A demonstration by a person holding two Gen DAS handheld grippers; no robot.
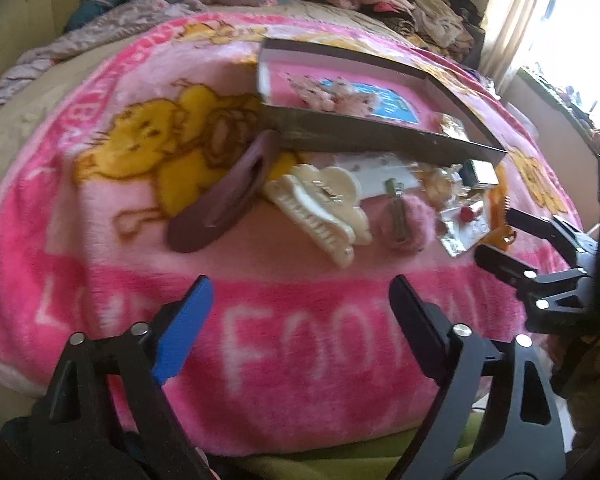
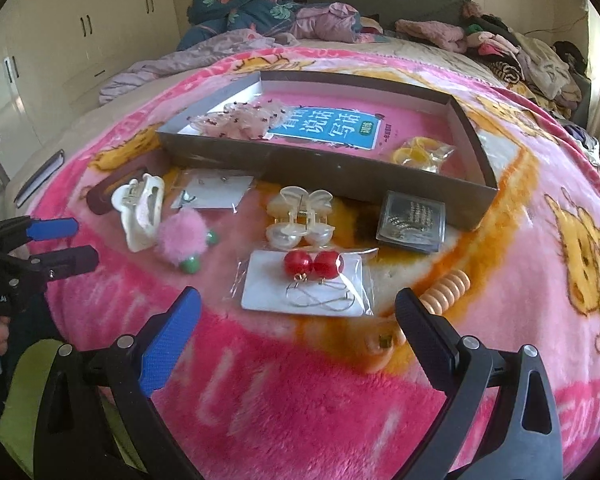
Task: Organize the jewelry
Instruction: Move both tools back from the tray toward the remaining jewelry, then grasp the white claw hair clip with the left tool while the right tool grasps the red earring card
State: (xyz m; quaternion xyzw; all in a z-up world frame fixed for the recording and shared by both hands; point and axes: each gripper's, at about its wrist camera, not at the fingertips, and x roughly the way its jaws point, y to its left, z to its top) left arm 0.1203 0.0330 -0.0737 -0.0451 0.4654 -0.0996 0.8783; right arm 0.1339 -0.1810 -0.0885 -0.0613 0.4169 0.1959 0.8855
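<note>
box point(image 2: 324, 174) on blanket point(image 2: 300, 380) | red earrings point(image 2: 313, 265), pearl clip point(image 2: 300, 216), white clip point(image 2: 142, 210), pompom point(image 2: 180, 240) just before box | left gripper point(image 1: 300, 328) fingers apart, empty | right gripper point(image 2: 298, 330) fingers apart, empty, near earrings

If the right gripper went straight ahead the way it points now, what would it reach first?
Most likely the red earrings on their bagged card, lying on the blanket directly ahead of the open right gripper. The pearl clip lies beyond it; depth is uncertain.

Home bedroom, pink fleece blanket point(image 2: 300, 400) over bed, piled clothes point(image 2: 520, 56), cream wardrobe doors point(image 2: 80, 40)
</note>
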